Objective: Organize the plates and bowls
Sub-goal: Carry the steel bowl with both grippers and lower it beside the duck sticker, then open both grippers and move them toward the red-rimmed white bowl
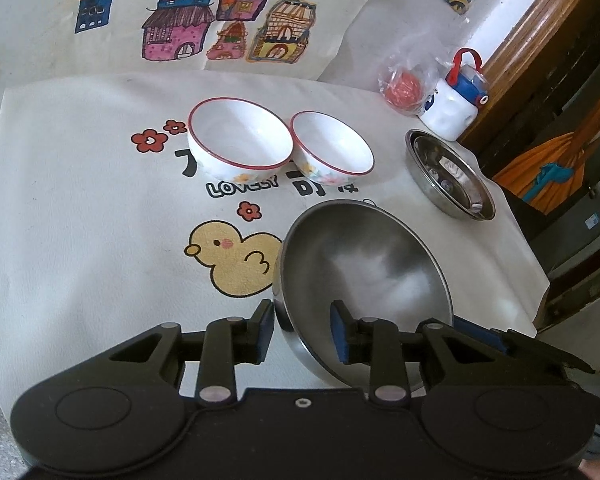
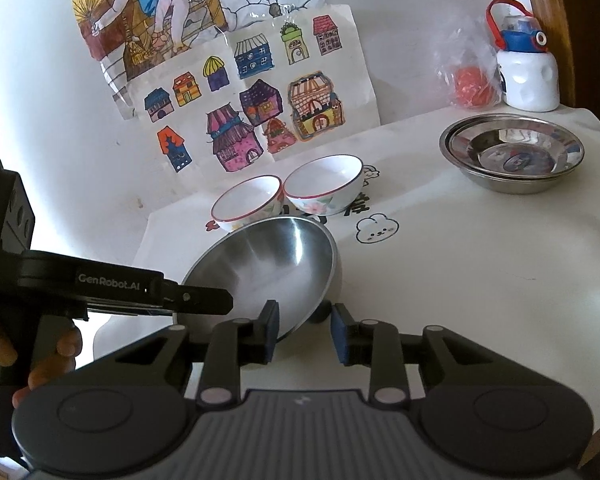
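Observation:
A large steel bowl is tilted on the printed cloth, its opening turned toward both cameras. My left gripper straddles its near rim, one pad on the outer wall and one inside, holding it tipped. In the right wrist view this gripper reaches in from the left. My right gripper stands open at the bowl's lower rim, which lies beside its left pad. Two white red-rimmed bowls sit side by side behind. Stacked steel plates rest at the right.
A white bottle with a blue and red lid and a plastic bag holding something red stand at the back right. Children's drawings hang on the wall behind. The table's right edge drops off past the plates.

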